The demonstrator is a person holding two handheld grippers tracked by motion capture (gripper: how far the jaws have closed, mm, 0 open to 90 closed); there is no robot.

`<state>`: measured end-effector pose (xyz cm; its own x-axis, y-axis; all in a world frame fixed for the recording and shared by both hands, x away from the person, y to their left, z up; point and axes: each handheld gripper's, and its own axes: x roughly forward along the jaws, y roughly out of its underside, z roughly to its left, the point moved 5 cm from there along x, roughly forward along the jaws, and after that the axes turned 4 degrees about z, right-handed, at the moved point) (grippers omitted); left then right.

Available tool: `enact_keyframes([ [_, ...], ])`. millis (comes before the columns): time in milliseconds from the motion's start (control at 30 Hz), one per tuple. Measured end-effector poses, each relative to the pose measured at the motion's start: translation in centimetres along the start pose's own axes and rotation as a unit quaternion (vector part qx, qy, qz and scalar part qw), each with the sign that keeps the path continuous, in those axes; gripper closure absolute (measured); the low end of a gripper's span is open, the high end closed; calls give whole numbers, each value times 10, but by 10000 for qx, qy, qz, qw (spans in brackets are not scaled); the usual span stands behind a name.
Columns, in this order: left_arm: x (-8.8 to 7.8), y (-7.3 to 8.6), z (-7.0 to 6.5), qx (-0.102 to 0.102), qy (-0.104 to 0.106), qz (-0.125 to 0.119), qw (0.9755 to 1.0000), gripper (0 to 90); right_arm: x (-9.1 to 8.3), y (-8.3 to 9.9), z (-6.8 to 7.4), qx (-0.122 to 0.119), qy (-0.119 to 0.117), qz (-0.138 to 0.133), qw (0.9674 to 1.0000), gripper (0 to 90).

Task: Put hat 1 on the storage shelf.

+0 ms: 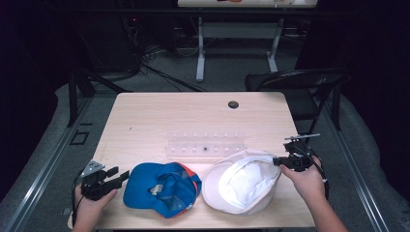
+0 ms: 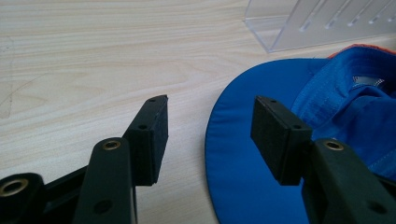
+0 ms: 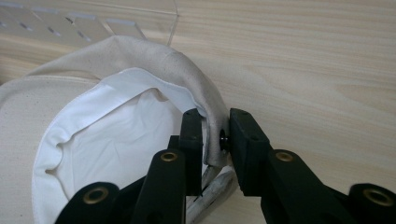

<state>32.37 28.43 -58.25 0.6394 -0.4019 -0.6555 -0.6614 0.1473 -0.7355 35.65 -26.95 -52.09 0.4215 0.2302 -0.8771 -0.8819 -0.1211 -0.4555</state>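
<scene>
Table (image 1: 145, 116) of pale wood, seen from above, carrying two caps side by side along its near edge and a clear acrylic rack (image 1: 205, 144) just beyond them. White cap (image 1: 241, 181) lies upside down at about 5 o'clock of the table's centre, its lining facing up and its brim toward 7 o'clock. Right tongs (image 1: 277, 161) grip the cap's rear edge at its 2 o'clock side; in the right gripper view the tongs (image 3: 215, 135) are pressed onto the folded cream fabric (image 3: 205, 102), one pad inside the crown against the white lining and the other outside, against a small dark snap. A strap end hangs just below the pads. The hand (image 1: 307, 181) holding these tongs enters from 5 o'clock.

Blue cap (image 1: 162, 188) rests at about 7 o'clock of the table's centre, also upside down, with an orange trim on its 2 o'clock side and its brim pointing toward 9 o'clock. Left tongs (image 1: 118, 175) sit just beside that brim, at its 9 o'clock edge. In the left gripper view the tongs (image 2: 210, 123) are spread wide: one pad stands over bare wood, the other over the blue brim (image 2: 243, 154), and neither pad presses on the cap. The rack's corner (image 2: 299, 28) appears at 1 o'clock of that view. The two caps lie close, nearly touching, at the table's near middle.
</scene>
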Motion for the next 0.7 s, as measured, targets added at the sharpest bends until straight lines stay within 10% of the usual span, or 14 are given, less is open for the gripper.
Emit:
enact_keyframes([
  [500, 1, 1, 0, 2, -21, 64, 10000, 467, -5, 1, 1, -47, 252, 782, 9966, 631],
  [700, 2, 1, -1, 15, -19, 49, 10000, 467, -6, 7, -2, 344, 88, 1115, 9931, 623],
])
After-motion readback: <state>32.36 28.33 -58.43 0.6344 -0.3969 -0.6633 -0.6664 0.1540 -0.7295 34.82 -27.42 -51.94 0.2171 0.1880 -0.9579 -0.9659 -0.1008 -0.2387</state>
